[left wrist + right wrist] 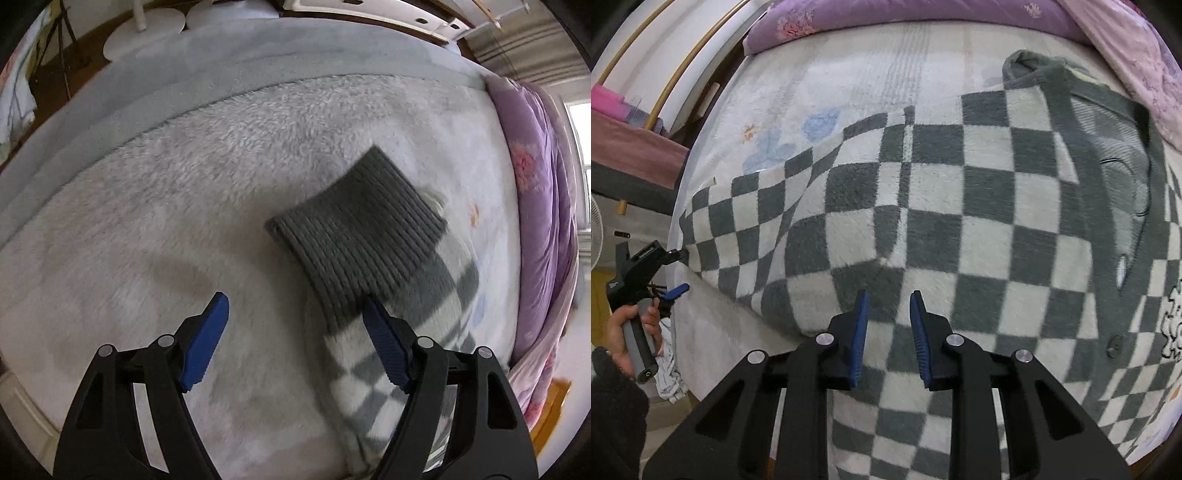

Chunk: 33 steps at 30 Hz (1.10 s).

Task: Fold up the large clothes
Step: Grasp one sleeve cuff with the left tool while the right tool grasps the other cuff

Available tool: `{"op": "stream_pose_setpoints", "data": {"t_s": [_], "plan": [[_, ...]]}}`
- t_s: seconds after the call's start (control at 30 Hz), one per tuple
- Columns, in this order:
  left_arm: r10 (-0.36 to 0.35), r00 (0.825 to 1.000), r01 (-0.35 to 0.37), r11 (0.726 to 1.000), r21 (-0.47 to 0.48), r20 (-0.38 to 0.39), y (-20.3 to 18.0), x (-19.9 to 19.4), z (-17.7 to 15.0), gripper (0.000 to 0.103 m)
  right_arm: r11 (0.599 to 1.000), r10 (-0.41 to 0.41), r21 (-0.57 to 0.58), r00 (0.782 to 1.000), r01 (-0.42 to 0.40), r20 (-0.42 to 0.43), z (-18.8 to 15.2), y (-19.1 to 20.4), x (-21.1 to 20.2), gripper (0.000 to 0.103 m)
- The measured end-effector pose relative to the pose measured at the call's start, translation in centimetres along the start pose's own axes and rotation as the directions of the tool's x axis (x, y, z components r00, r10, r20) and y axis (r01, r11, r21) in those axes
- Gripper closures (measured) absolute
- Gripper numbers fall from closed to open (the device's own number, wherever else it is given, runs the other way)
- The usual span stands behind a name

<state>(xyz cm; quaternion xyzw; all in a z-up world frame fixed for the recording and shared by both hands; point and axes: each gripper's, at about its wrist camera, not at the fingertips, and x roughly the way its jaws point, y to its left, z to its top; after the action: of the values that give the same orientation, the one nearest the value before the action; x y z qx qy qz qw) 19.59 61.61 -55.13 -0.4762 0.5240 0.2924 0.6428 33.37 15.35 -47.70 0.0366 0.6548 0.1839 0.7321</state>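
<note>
- Pale fleece blanket [184, 206] covers a bed, with a smooth grey-blue border [155, 85] running along its far edge in the left wrist view.
- Purple floral quilt [535, 206] is bunched along one side of the bed; the right wrist view shows it [923, 18] past the top of the garment.
- White round bases [144, 37] stand on a wooden floor beyond the bed.
- Cardigan [923, 206], grey-and-white checked, lies spread flat on the blanket, front side up, with its grey button band [1108, 229] and a button [1114, 344] showing.
- Sleeve [373, 376] stretches out over the fleece, ending in a ribbed grey cuff [354, 236].
- Left gripper [295, 339] points down with its jaws standing wide apart, grasping nothing; one blue pad [386, 343] sits over the sleeve just below the cuff, the other [205, 341] over bare fleece.
- Right gripper [888, 339] hovers over the cardigan's checked body, jaws narrowed to a small gap; whether any cloth is pinched between the pads I cannot tell.
- Hand [628, 332] at the bed's edge, seen from the right wrist camera, grips the other gripper's handle, a dark sleeve [613, 398] at the wrist.
- White fan [595, 236] shows at the far left edge of that view.
</note>
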Motion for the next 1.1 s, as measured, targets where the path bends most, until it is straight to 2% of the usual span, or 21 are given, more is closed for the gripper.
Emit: {"op": "stream_pose_setpoints", "data": {"t_s": [0.07,0.13,0.23,0.3,0.43,0.47,0.57,0.6,0.63,0.73,0.9,1.0,1.1], "plan": [[0.02,1.0,-0.02,1.0,0.02,0.02,-0.2,0.1,0.4,0.027,1.0,0.013,0.015,1.0,-0.012,-0.007,0.3,0.1,0.8,0.081],[0.01,1.0,-0.01,1.0,0.01,0.026,-0.1,0.1,0.8,0.028,0.999,0.026,0.036,1.0,-0.025,-0.011,0.5,0.0,1.2,0.081],[-0.056,0.998,0.056,0.996,-0.063,0.004,0.7,0.7,1.4,0.028,0.996,0.049,0.069,0.999,-0.048,-0.014,0.9,0.0,1.6,0.081],[-0.097,0.995,0.099,0.991,-0.093,0.017,1.1,0.9,2.0,0.031,0.996,0.054,0.07,0.998,-0.052,-0.021,1.0,0.0,2.0,0.081],[-0.185,0.98,0.194,0.971,-0.142,0.073,2.0,0.0,3.1,0.053,0.996,0.056,0.067,0.998,-0.054,-0.03,1.3,0.1,2.5,0.081],[-0.188,0.979,0.197,0.971,-0.137,0.075,2.0,-0.2,3.3,0.056,0.996,0.057,0.068,0.998,-0.055,-0.03,1.4,0.2,2.7,0.081],[-0.174,0.982,0.181,0.979,-0.097,0.077,1.3,-0.5,3.5,0.074,0.995,0.064,0.076,0.997,-0.062,-0.034,1.6,0.3,3.1,0.081],[-0.169,0.981,0.177,0.979,-0.098,0.091,1.4,-0.9,3.3,0.093,0.995,0.066,0.08,0.997,-0.064,-0.032,1.5,0.2,3.0,0.081],[-0.173,0.98,0.183,0.978,-0.096,0.101,1.4,-1.3,3.2,0.093,0.994,0.072,0.086,0.997,-0.07,-0.031,1.5,0.2,3.0,0.081],[-0.243,0.959,0.257,0.963,-0.084,0.148,1.8,-3.8,2.4,0.094,0.993,0.068,0.093,0.997,-0.066,-0.024,1.6,0.2,3.1,0.081],[-0.356,0.916,0.361,0.933,0.007,0.185,0.8,-8.3,0.3,0.094,0.99,0.099,0.109,0.994,-0.094,-0.035,1.6,0.0,4.3,0.095],[-0.427,0.885,0.423,0.904,0.059,0.189,-0.8,-10.9,-1.3,0.094,0.993,0.076,0.096,0.995,-0.069,-0.066,1.6,0.0,5.8,0.099],[-0.513,0.836,0.488,0.857,0.165,0.196,-4.0,-14.1,-3.2,0.094,0.995,0.031,0.097,0.993,-0.02,-0.115,1.3,-0.5,8.3,0.103]]}}
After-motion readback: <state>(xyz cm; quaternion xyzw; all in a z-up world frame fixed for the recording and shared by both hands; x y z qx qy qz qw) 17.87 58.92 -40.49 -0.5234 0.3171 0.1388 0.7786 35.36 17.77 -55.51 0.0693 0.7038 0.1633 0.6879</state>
